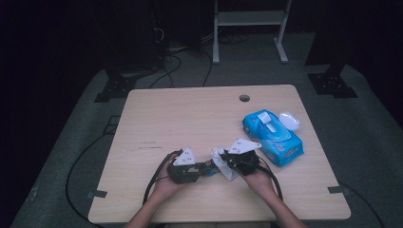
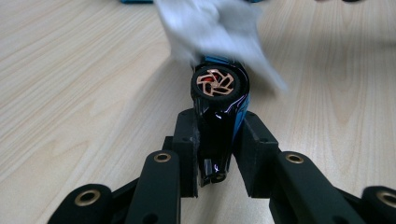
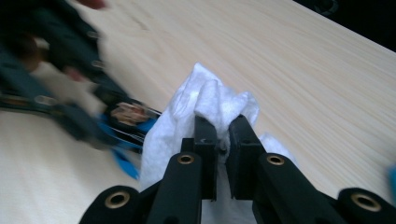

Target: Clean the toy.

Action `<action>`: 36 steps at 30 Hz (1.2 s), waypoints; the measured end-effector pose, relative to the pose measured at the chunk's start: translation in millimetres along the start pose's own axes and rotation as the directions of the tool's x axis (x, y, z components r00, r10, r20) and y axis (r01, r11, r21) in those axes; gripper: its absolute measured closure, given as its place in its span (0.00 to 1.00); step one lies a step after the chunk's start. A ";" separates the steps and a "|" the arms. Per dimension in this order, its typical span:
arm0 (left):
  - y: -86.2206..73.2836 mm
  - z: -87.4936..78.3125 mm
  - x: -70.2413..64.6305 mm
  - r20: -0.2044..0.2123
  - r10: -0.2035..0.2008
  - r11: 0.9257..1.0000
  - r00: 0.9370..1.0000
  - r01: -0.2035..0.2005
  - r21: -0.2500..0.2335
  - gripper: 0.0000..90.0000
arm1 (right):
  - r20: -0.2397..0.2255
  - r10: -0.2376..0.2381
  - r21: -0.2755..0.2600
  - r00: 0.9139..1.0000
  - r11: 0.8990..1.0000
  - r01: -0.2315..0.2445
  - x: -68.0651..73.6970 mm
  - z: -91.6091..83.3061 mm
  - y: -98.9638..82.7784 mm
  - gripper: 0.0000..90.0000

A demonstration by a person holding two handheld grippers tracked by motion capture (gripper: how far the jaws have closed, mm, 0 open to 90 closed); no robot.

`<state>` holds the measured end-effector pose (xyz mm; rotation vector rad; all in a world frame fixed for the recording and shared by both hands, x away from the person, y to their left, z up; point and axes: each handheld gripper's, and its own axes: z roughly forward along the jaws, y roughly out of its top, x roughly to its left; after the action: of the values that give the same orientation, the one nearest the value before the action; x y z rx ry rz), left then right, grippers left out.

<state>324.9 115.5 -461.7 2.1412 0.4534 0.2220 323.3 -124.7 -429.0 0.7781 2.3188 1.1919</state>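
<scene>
1. You work at a light wooden table (image 1: 190, 118) with rounded corners and a round cable hole (image 1: 244, 98) near its far edge
2. You see dark tape tabs (image 1: 97, 194) on its near corners
3. Under it lies grey carpet floor (image 1: 361, 142), dim toward the edges
4. Beyond the far edge stands a pale metal frame (image 1: 249, 28) on two legs
5. Black cables (image 1: 168, 66) trail across the floor beside black base plates (image 1: 332, 84)
6. The room behind is dark; light falls mostly on the tabletop

The white wipe (image 2: 219, 32) blurs, hiding the toy car's (image 2: 218, 100) front.
</scene>
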 end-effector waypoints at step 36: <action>-1.6 -3.8 6.6 -0.005 -0.016 1.000 1.000 0.016 0.006 0.79 | 0.022 0.097 0.005 0.995 0.995 -0.097 -36.6 -15.5 -14.0 0.92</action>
<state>329.3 121.9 -460.9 2.1429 0.4747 0.2171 337.8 -164.2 -428.2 0.9109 2.2916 1.2114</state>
